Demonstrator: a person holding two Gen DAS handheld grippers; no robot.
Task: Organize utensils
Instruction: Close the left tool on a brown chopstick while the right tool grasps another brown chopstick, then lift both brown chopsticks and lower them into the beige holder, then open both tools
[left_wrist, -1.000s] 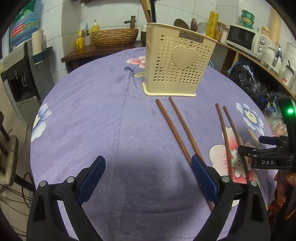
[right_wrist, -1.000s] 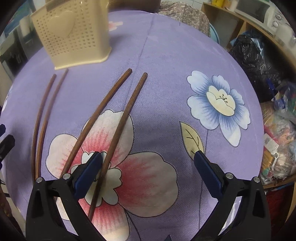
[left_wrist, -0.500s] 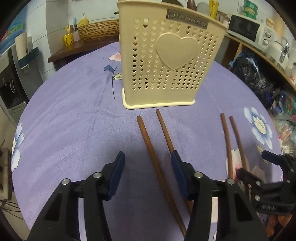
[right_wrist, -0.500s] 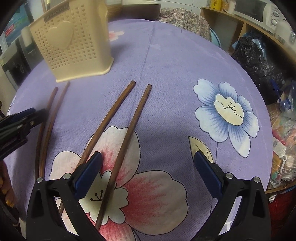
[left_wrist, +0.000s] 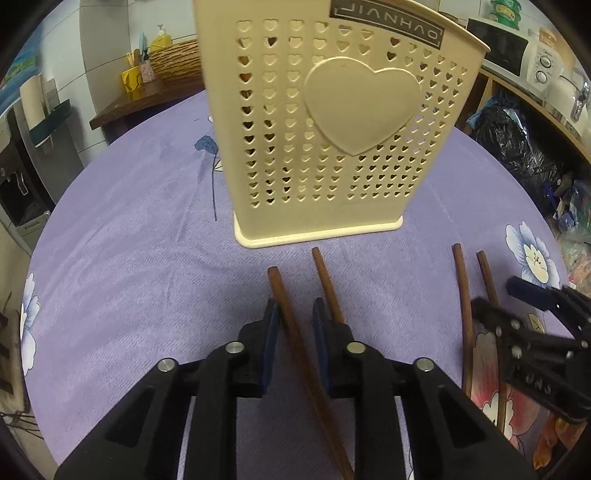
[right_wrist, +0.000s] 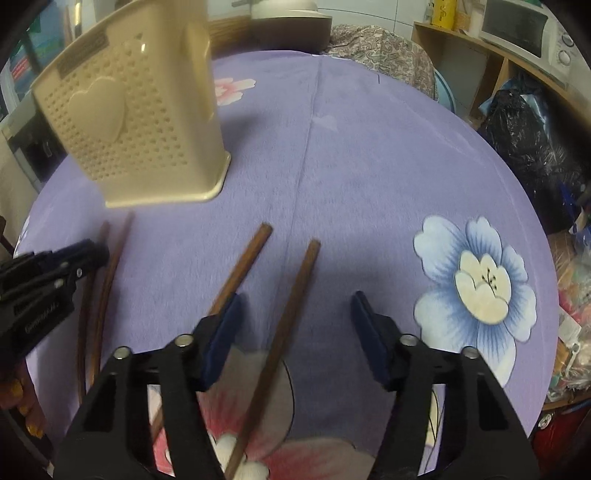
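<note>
A cream perforated utensil holder (left_wrist: 325, 136) with a heart on its face stands upright on the purple tablecloth; it also shows in the right wrist view (right_wrist: 140, 129). Two pairs of brown chopsticks lie in front of it. My left gripper (left_wrist: 294, 325) has its jaws nearly closed around the left chopstick (left_wrist: 291, 328) of the left pair; its partner (left_wrist: 327, 284) lies just outside the right finger. My right gripper (right_wrist: 295, 314) is open over the right pair, with one chopstick (right_wrist: 291, 314) between the fingers and the other (right_wrist: 243, 266) at the left finger.
The table (right_wrist: 369, 147) is round with a flower-print cloth. Shelves with a microwave (left_wrist: 506, 51) and black bags (right_wrist: 528, 147) stand to the right. A side table with a wicker basket (left_wrist: 173, 61) stands behind, and a water dispenser (left_wrist: 22, 177) at the left.
Both grippers moved forward toward the holder and came down to the chopsticks. My left gripper's jaws narrowed from wide open to nearly closed around one chopstick. My right gripper's jaws narrowed somewhat.
</note>
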